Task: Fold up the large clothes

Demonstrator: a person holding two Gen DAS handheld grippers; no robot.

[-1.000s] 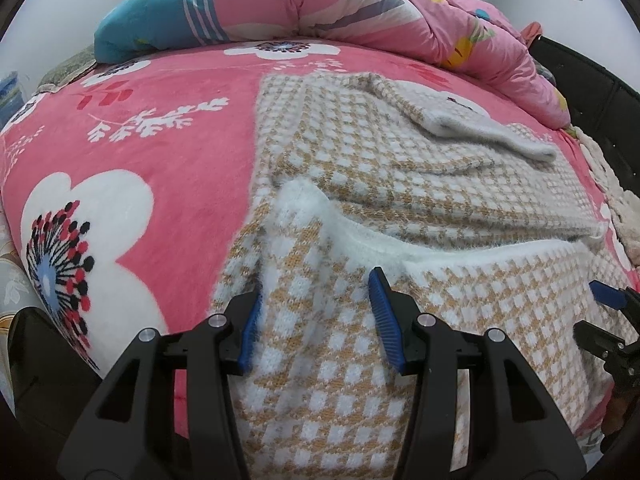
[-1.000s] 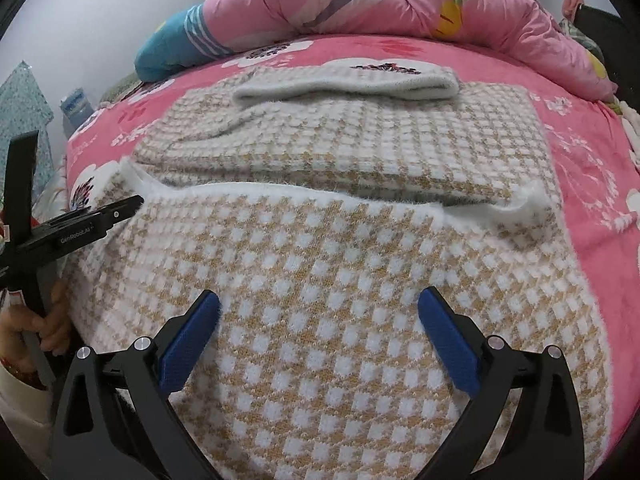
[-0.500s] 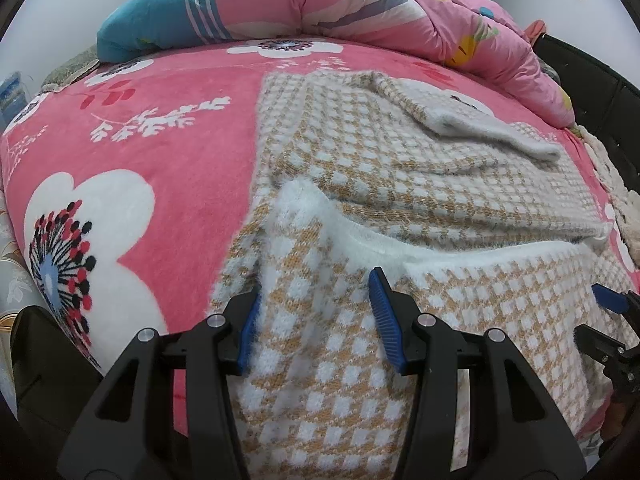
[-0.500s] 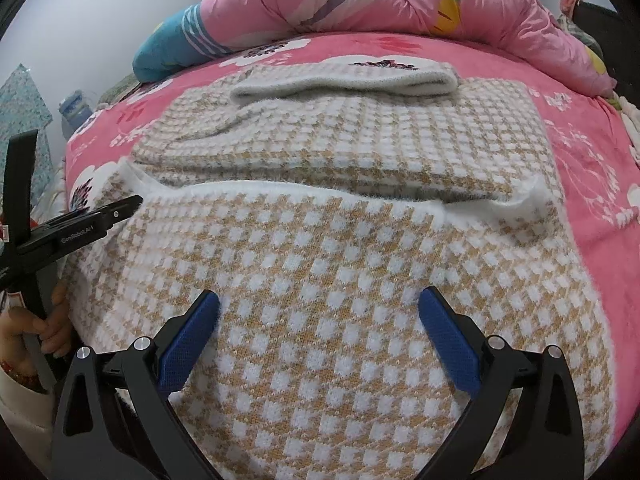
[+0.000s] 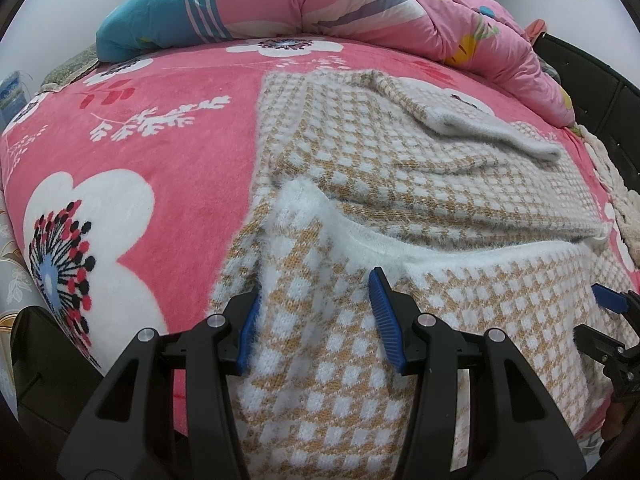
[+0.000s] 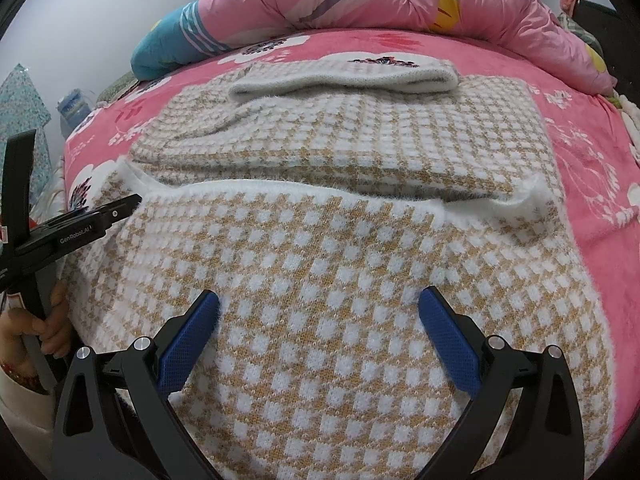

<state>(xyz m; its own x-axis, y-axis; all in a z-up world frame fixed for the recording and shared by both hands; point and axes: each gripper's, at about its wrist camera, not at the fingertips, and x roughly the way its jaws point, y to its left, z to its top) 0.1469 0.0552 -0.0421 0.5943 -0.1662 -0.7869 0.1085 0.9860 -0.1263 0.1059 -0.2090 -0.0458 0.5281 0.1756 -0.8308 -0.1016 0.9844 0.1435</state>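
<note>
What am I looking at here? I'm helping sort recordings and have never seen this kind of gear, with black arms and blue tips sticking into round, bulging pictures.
Those are two hand-held grippers, not a robot. A person holds one in each hand, and a wide-angle camera on each looks forward along its two fingers, hence the bulge. One picture comes from the left gripper, the other from the right gripper. In the right one, the person's hand holds the left tool. On the pink flowered blanket lies a checked tan-and-white sweater, partly folded. A rolled-up quilt lies behind it. Both grippers stand open over the near part of the sweater; neither has it clamped.
</note>
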